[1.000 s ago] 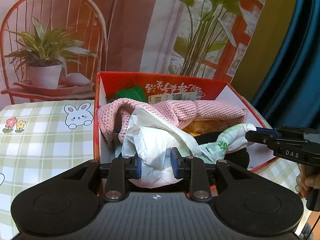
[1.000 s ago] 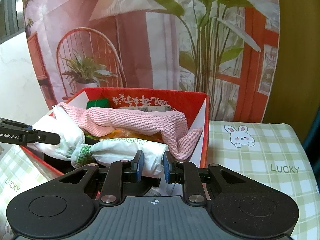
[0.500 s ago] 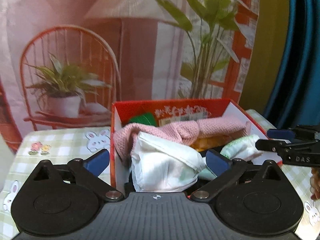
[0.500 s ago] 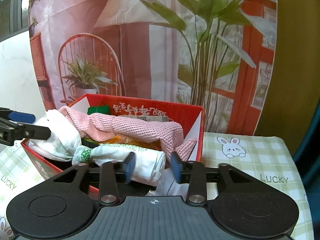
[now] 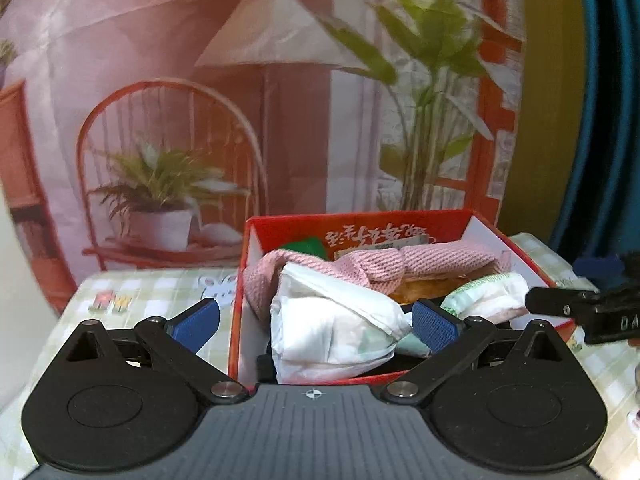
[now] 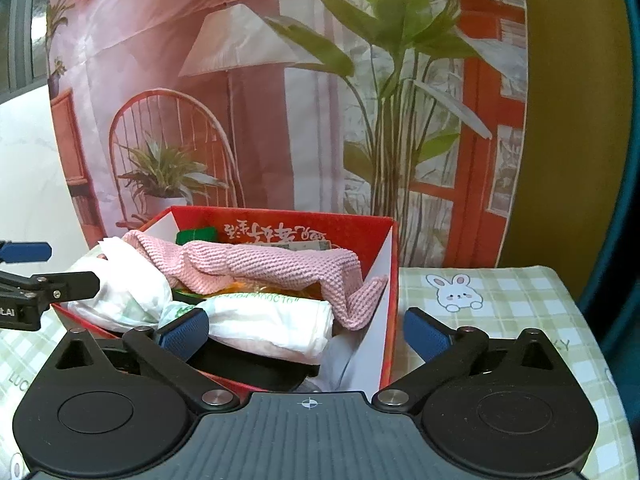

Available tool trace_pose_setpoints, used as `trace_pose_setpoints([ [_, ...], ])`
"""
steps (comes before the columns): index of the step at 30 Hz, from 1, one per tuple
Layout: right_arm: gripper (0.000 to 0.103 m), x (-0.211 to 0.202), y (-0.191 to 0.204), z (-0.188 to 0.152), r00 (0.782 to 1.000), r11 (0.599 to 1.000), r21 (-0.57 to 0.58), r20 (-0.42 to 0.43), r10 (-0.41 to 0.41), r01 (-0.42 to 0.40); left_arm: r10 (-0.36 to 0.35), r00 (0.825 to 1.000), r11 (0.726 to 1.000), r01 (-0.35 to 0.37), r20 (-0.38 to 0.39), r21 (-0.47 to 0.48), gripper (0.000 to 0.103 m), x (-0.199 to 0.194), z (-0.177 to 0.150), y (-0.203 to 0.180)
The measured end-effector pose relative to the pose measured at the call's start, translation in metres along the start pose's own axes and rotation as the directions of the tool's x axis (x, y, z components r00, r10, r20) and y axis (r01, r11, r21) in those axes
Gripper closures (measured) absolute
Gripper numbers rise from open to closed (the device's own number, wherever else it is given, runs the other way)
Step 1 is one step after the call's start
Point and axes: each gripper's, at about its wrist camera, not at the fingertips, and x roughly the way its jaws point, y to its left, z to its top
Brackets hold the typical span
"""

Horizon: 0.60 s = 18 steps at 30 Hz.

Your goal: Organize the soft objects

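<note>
A red cardboard box (image 5: 516, 248) (image 6: 384, 240) stands on the checked tablecloth. A twisted white plastic bag (image 5: 332, 324) (image 6: 268, 320) lies on top of its contents, draped across the front. A pink knitted cloth (image 5: 368, 266) (image 6: 260, 264) lies behind the bag. My left gripper (image 5: 316, 322) is open and empty, just in front of the box's near wall. My right gripper (image 6: 306, 332) is open and empty at the box's near right corner. Each gripper's fingers show at the edge of the other view.
A green item (image 5: 304, 246) and a paper label sit at the back of the box, with something orange under the cloth. The checked tablecloth (image 6: 500, 300) with bunny prints lies around the box. A printed backdrop hangs behind, a blue curtain (image 5: 608, 120) at right.
Both grippers let go of the white plastic bag, opened wide and drew back and up from the box. The bag now rests in the box.
</note>
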Motion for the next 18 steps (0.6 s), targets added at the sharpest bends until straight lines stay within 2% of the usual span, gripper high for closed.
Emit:
trace_pose_setpoints([
  [2,0.000,-0.003,0.001,0.000,1.000,1.000,0.006,0.003,0.000,0.000,0.002,1.000,1.000,-0.002,-0.020,-0.020,0.000,-0.001,0.002,0.001],
  [4,0.000,-0.007,0.003,0.002,1.000,1.000,0.009,0.009,0.000,0.000,-0.002,1.000,1.000,0.002,-0.018,0.002,0.000,-0.005,0.002,-0.001],
  [8,0.000,-0.019,0.009,0.005,1.000,1.000,0.012,0.018,-0.022,0.022,0.087,0.996,0.991,-0.086,-0.001,0.104,0.000,-0.017,0.002,-0.017],
  [13,0.000,-0.038,0.013,0.012,0.999,0.999,0.028,0.031,-0.030,0.029,0.059,0.998,0.997,-0.060,0.010,0.054,0.000,-0.041,0.012,-0.020],
  [18,0.000,-0.067,0.020,0.025,0.998,0.999,0.030,0.050,-0.034,0.032,0.064,0.996,0.996,-0.067,0.064,0.053,0.000,-0.078,0.029,-0.029],
])
